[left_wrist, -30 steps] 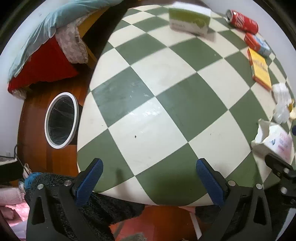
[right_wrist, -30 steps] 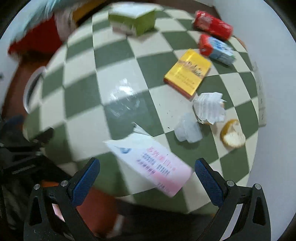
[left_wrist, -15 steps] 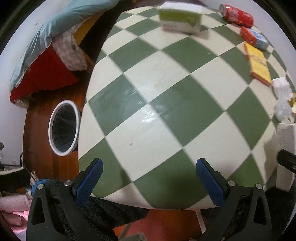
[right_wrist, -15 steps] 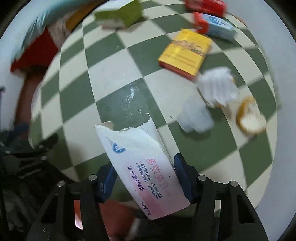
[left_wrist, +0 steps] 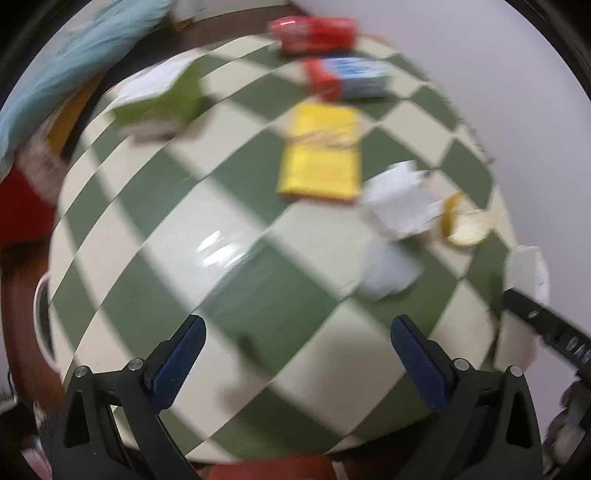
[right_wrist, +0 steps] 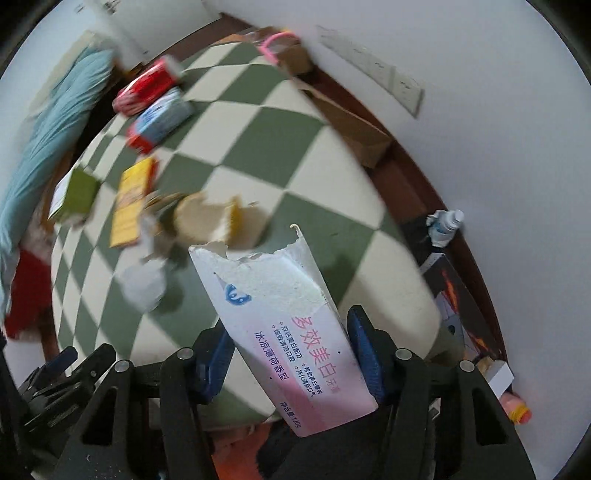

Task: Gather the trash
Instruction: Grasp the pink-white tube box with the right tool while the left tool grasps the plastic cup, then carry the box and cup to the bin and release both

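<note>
The right gripper [right_wrist: 291, 354] is clenching a torn white and pink toothpaste box [right_wrist: 280, 325] between its two blue pads [right_wrist: 364, 350], one pressing each long side. The box is standing tilted out from the jaws, its ragged open end pointing away from the camera and its printed end hanging down past the pads. It is being held above the near edge of a green and cream checkered table [right_wrist: 280, 122]. The left gripper [left_wrist: 297, 354] is hanging with its jaws spread wide and nothing between them, over the same table [left_wrist: 184, 229]. Beyond it, blurred, are lying a clear crumpled wrapper [left_wrist: 388, 271], crumpled white paper [left_wrist: 400, 201], a piece of yellow fruit peel [left_wrist: 467, 229], a yellow box [left_wrist: 321, 160], a red and blue carton [left_wrist: 347, 77], a red can [left_wrist: 314, 31] and a green box [left_wrist: 159, 98]. At the right edge of that view, the white torn box end [left_wrist: 526, 266] is showing.
</note>
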A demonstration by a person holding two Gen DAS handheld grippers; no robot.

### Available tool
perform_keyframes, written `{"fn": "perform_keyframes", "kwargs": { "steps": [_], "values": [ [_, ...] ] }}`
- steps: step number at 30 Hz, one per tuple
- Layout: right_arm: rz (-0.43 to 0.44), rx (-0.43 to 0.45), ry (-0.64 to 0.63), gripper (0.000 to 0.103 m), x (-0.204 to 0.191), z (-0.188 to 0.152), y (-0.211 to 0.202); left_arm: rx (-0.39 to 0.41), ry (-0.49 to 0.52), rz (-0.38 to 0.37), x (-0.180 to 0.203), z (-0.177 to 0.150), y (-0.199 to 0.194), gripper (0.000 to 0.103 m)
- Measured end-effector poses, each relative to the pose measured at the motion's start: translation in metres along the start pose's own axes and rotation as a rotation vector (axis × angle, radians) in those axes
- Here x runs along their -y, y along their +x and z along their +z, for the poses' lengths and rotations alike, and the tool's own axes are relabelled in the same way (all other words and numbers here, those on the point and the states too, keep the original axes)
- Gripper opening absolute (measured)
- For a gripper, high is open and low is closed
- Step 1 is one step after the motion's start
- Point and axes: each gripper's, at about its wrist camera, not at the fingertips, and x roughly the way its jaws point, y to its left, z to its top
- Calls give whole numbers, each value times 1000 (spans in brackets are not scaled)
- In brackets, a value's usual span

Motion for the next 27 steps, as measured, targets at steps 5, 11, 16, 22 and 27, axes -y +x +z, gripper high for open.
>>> {"fn": "perform_keyframes", "kwargs": {
  "steps": [5,11,16,22,27],
  "values": [
    [-3,1,26,62,2,6,10,45,137,1,39,20,9,89],
    [-15,5,26,61,-1,6,17,27,218,12,60,26,22,46],
    [-36,-4,-1,61,-6,9,23,24,208,-1,61,30,27,38],
    [-99,-12,-71,58,-18,6,30,40,177,25,48,17,17,38],
    [-68,4,-65,57,-22,-1,23,80,139,31,28,7,-12,38]
  ]
}}
